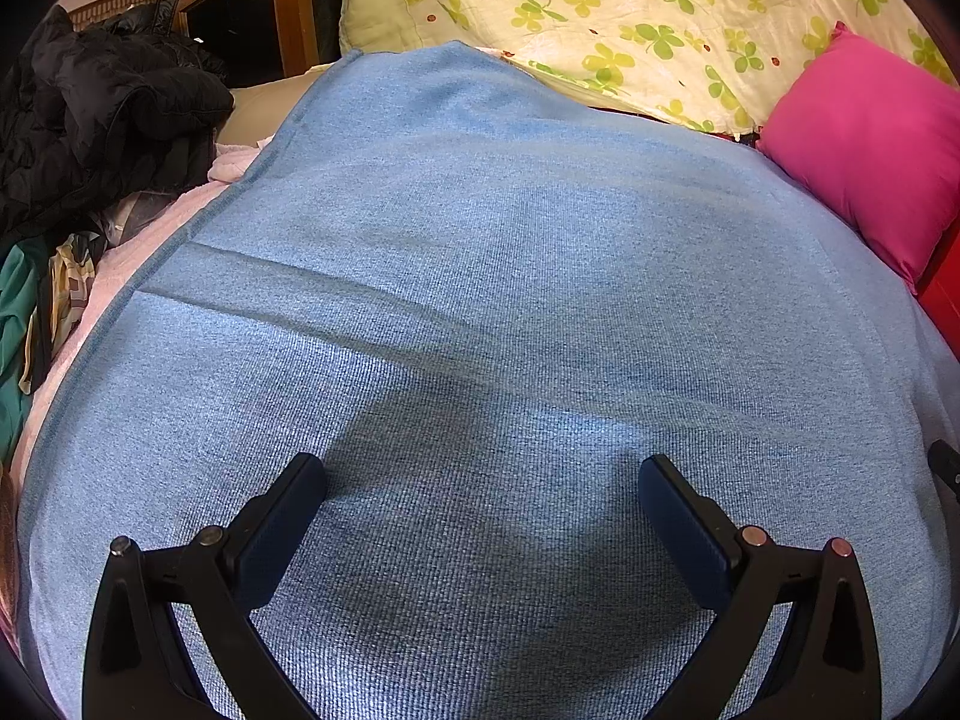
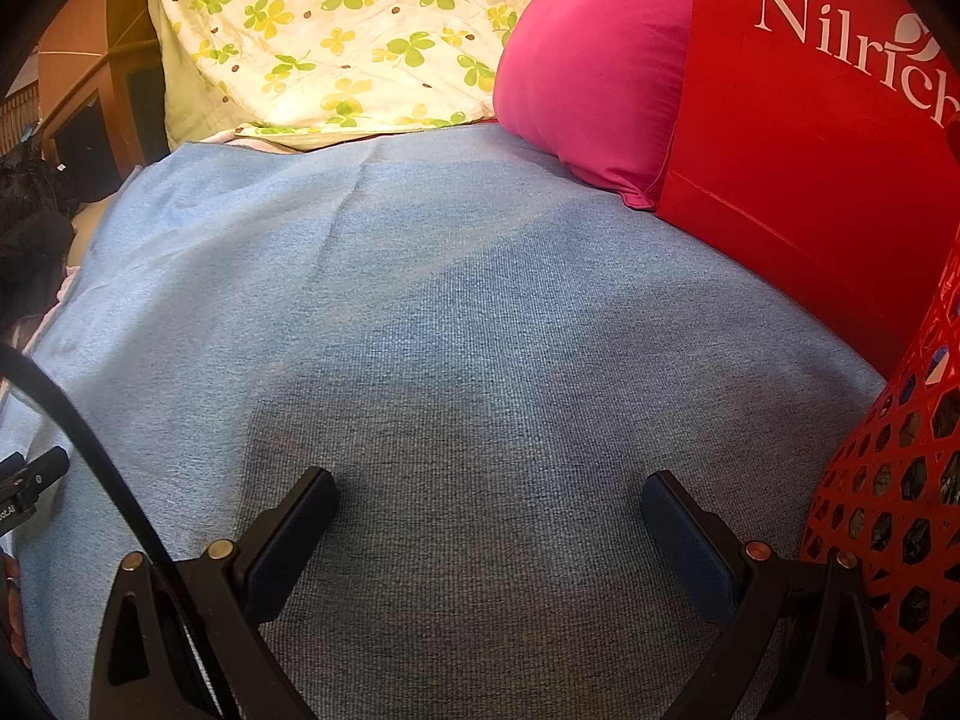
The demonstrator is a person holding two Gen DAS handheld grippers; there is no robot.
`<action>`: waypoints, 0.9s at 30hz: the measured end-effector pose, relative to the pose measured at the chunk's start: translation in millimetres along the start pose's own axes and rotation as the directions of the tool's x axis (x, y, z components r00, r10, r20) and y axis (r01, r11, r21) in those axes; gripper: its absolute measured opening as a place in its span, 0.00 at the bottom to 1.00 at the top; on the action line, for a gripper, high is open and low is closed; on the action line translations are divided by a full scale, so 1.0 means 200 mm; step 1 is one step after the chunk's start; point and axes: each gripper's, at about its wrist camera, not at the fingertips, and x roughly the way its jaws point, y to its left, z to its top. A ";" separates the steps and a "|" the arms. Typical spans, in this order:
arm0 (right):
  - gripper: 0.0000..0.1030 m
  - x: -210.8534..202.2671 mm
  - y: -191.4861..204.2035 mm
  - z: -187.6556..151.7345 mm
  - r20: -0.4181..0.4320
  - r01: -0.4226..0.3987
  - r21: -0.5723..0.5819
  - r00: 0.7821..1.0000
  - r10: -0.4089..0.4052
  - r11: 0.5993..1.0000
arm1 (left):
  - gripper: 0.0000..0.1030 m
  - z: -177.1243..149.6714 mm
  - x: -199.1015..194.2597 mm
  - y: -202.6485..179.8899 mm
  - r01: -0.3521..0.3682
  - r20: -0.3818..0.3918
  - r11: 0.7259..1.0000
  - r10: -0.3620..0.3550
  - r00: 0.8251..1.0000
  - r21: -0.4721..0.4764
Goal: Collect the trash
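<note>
My left gripper (image 1: 483,468) is open and empty, held low over a blue woven blanket (image 1: 480,276). My right gripper (image 2: 489,483) is open and empty over the same blanket (image 2: 420,312). A red mesh basket (image 2: 900,480) stands at the right gripper's right side, with dark things inside that I cannot make out. No loose trash shows on the blanket in either view.
A pink pillow (image 1: 870,144) (image 2: 594,78) and a red "Nilrich" bag (image 2: 798,120) lie at the right. A clover-print quilt (image 1: 630,18) (image 2: 336,30) lies at the back. Dark clothes (image 1: 102,114) pile at the left. A black cable (image 2: 78,414) crosses the right wrist view.
</note>
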 end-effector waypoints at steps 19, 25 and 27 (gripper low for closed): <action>1.00 -0.01 0.03 0.00 0.006 -0.018 -0.001 1.000 0.018 1.000 | 1.00 0.00 0.00 0.00 -0.001 0.000 1.000 0.001 1.000 -0.001; 1.00 0.00 0.03 0.00 0.006 -0.020 -0.001 1.000 0.020 1.000 | 1.00 0.00 0.00 0.00 -0.001 0.000 1.000 0.001 1.000 -0.001; 1.00 0.00 0.04 0.00 0.005 -0.019 -0.001 1.000 0.019 1.000 | 1.00 0.00 0.00 -0.01 -0.001 0.000 1.000 0.001 1.000 -0.001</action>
